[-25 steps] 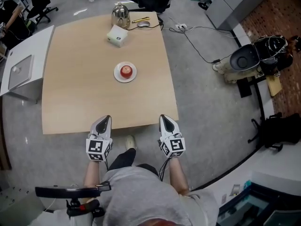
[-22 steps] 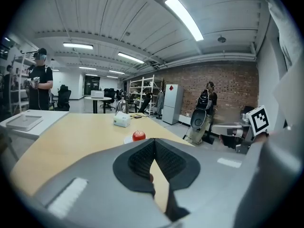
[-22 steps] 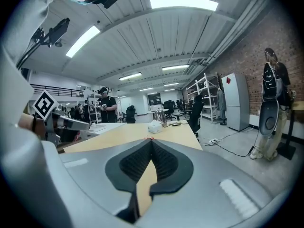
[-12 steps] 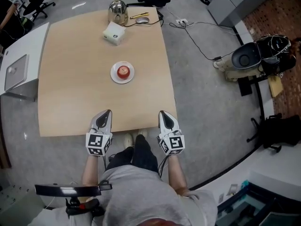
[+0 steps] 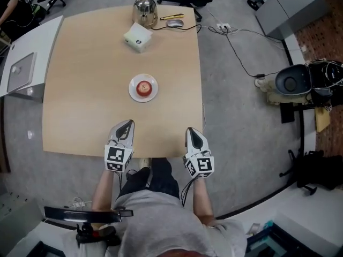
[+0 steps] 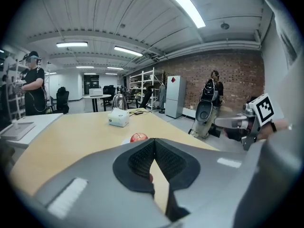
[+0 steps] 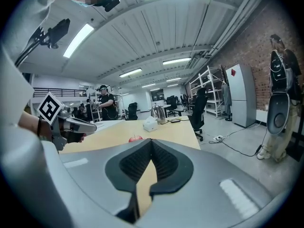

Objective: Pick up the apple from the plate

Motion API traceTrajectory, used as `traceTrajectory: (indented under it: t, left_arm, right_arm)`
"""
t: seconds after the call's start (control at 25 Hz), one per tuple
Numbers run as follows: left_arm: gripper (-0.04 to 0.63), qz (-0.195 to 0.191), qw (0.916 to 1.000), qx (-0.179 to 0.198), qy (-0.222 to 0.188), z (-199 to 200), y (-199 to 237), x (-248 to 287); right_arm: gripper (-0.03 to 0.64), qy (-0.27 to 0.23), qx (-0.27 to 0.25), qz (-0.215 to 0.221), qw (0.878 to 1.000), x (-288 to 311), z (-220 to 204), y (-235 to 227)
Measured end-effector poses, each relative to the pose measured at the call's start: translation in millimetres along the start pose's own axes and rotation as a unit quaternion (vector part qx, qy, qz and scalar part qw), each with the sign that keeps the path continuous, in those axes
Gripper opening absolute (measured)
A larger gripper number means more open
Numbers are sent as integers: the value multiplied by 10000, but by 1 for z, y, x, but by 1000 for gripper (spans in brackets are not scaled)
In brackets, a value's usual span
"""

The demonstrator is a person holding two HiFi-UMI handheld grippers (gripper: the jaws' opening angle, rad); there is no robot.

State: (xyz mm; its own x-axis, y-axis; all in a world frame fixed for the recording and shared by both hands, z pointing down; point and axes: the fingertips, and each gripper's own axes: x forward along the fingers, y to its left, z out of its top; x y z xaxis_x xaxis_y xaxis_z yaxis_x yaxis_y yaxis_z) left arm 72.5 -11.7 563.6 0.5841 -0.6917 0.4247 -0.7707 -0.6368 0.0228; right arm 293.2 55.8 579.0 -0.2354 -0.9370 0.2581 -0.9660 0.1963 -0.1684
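A big room with a grey floor is seen from the head view, and a wide wooden table [image 5: 80, 90] fills the top of it. A small white plate [image 5: 132, 92] is set near the middle of the table, and the red apple [image 5: 143, 87] is resting on it. A shiny kettle [image 5: 144, 8] and a white box [image 5: 138, 37] are kept at the far end, well away from the plate. The left gripper [image 5: 127, 123] and the right gripper [image 5: 191, 131] are held over the near edge of the table, well apart from the apple.

In the left gripper view, the jaws are pressed together and nothing is held between them. The apple [image 6: 138, 137] is seen just above the tips, farther along the table.

In the right gripper view, the jaws are pressed together too, and nothing is pinched. The apple [image 7: 136, 138] is seen small and far off, a little to the left.

The reach looks only just begun. For a good pick, one gripper should be brought closer and its jaws should be spread wide before the apple is reached. The jaws should be put on both sides of the apple and closed softly, because a round apple can be rolled off. It should then be lifted straight up so the plate is not dragged.
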Motion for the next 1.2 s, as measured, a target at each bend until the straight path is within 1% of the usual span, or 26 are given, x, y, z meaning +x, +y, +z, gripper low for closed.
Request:
traceTrajectory:
  t: [0.12, 0.44, 0.52, 0.68, 0.8, 0.92, 1.08, 1.2]
  left_arm:
    - [20, 51, 9998, 182, 89, -2, 6, 25]
    - [21, 118, 9990, 339, 283, -3, 10, 80]
    - [69, 84, 9987, 355, 348, -5, 13, 90]
    - [109, 144, 9974, 418, 562, -13, 23, 108]
    - [182, 66, 9968, 464, 641, -16, 23, 122]
    - [247, 25, 9977, 383, 562, -18, 26, 137]
    - [319, 87, 9980, 224, 582, -21, 33, 154]
    - [368, 166, 9976, 103, 671, -25, 40, 164]
  right_arm:
    - [6, 111, -25, 88, 9999, 16, 0, -9]
    - [6, 407, 116, 211, 9989, 43, -8, -37]
    - [6, 434, 134, 223, 9987, 50, -9, -41]
    - [6, 482, 163, 238, 9984, 63, -10, -47]
    - [6, 545, 183, 222, 9981, 66, -12, -55]
    - [6, 591, 201, 189, 9979, 71, -13, -63]
    - [6, 617, 239, 160, 9977, 81, -13, -73]
    - [6, 648, 254, 140, 9975, 88, -13, -77]
